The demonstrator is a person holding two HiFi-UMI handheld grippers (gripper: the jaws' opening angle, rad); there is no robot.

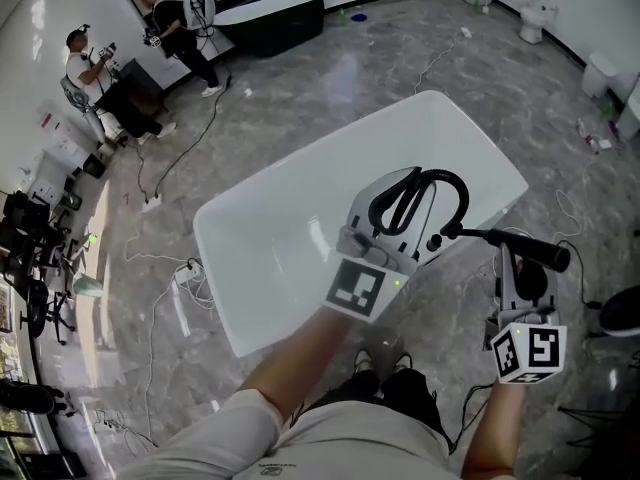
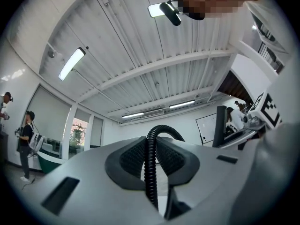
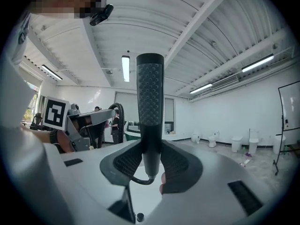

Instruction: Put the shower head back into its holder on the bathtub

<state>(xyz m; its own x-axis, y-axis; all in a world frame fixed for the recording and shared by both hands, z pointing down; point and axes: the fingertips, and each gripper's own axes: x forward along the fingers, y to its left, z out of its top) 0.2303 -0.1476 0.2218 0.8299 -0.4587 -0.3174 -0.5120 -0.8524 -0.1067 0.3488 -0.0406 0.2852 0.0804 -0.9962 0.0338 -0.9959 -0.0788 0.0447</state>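
A white bathtub [image 1: 270, 268] fills the middle of the head view. My left gripper [image 1: 393, 211] reaches over its near right rim and is shut on a loop of the black ribbed hose [image 1: 440, 175]. In the left gripper view the hose [image 2: 161, 129] runs up between the pads [image 2: 129, 158] and arches over. My right gripper [image 1: 515, 266], just right of the tub, is shut on the black shower head [image 1: 530, 252], which lies level. In the right gripper view the shower head [image 3: 150, 93] stands upright between the pads [image 3: 176, 165]. A small black fitting [image 1: 434, 241] sits by the tub rim.
Two people [image 1: 185, 23] stand at the back left beside a dark bathtub [image 1: 270, 23]. White toilets [image 1: 535, 18] line the back right. Cables [image 1: 180, 143] trail over the marble floor. My own legs and shoes [image 1: 385, 378] are close to the tub's near edge.
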